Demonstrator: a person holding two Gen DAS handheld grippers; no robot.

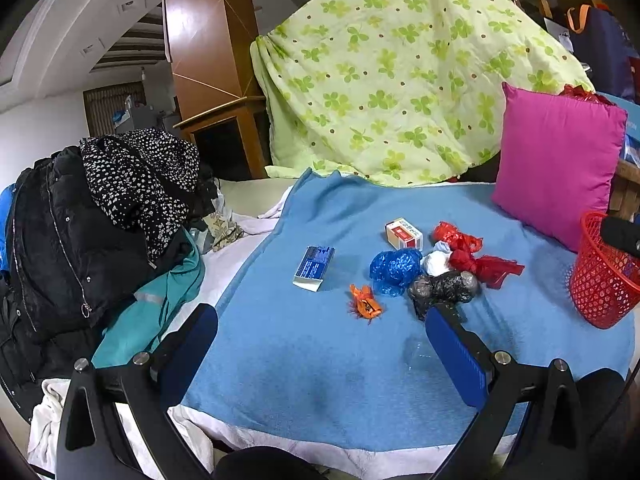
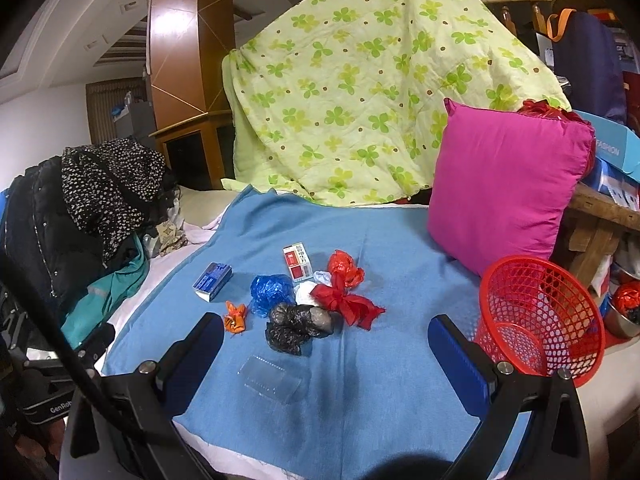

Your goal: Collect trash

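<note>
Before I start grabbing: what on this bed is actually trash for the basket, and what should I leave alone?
For the job:
red basket
black bag
blue bag
red bags
white wad
orange wrapper
red-and-white box
blue box
clear plastic tray

Lying about:
pink cushion
green quilt
pile of clothes
blue blanket

Trash lies bunched on the blue blanket (image 2: 360,380): a blue box (image 2: 212,280), a red and white box (image 2: 298,262), an orange wrapper (image 2: 235,317), and blue (image 2: 271,290), white (image 2: 306,293), red (image 2: 345,288) and black (image 2: 298,326) bags. A red basket (image 2: 540,316) stands to their right.
</note>
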